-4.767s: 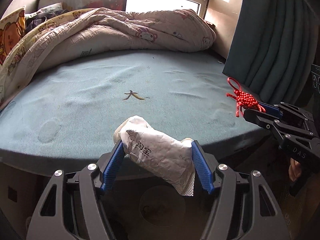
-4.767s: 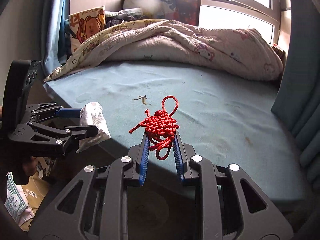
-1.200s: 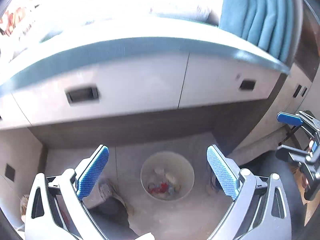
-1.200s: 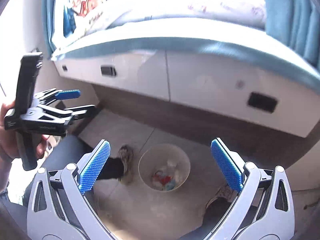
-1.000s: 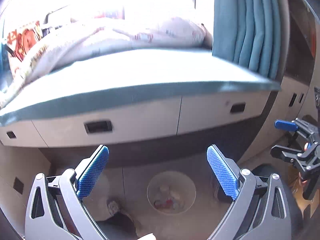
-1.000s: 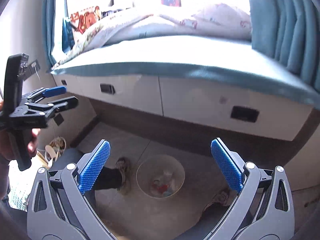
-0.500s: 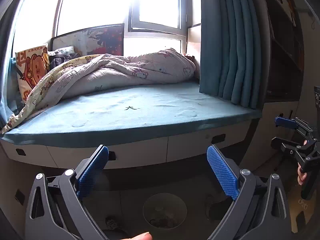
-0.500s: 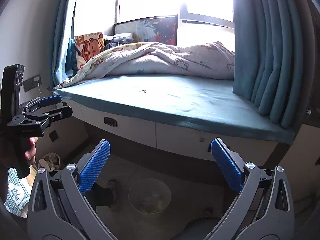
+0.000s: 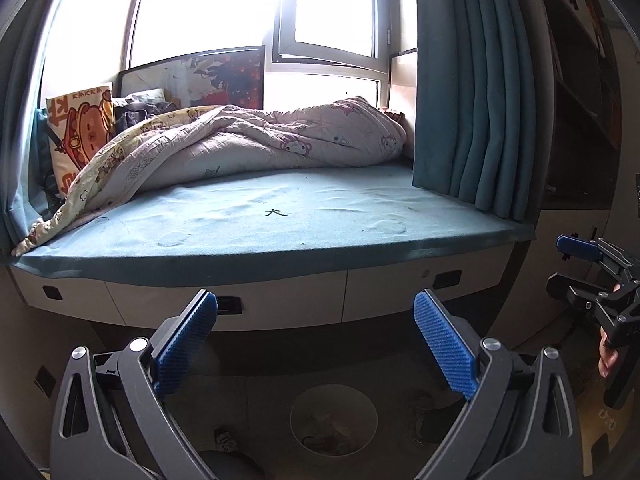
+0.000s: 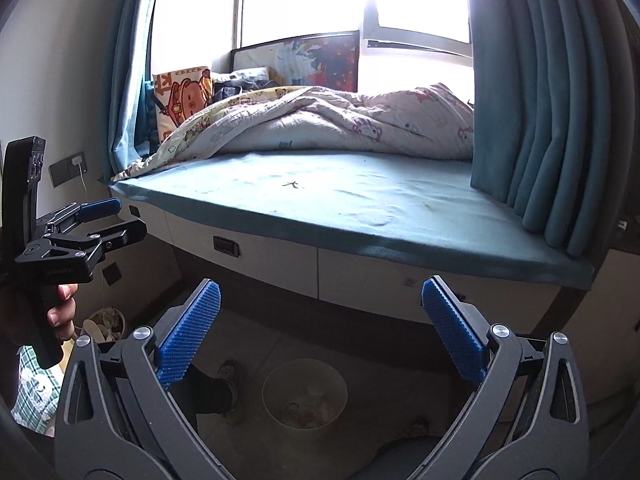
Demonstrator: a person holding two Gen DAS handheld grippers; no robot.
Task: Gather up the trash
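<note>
My left gripper is open and holds nothing, level with the drawer fronts of a teal bed platform. My right gripper is likewise open and bare. A round pale bin stands on the floor below both grippers, with scraps inside; the right wrist view shows the bin too. A small dark banana peel lies mid-mattress, also visible as the peel. Each gripper shows in the other's view: the right gripper at the right edge, the left gripper at the left.
A rumpled quilt and cartoon pillow fill the bed's back. Teal curtains hang right. Drawers with dark handles line the platform. Shoes flank the bin. A small basket sits on the left floor.
Both grippers let go of the white bag and the red knot, which lie in the bin. Since then both cameras have tilted up from the bin to face the bed.
</note>
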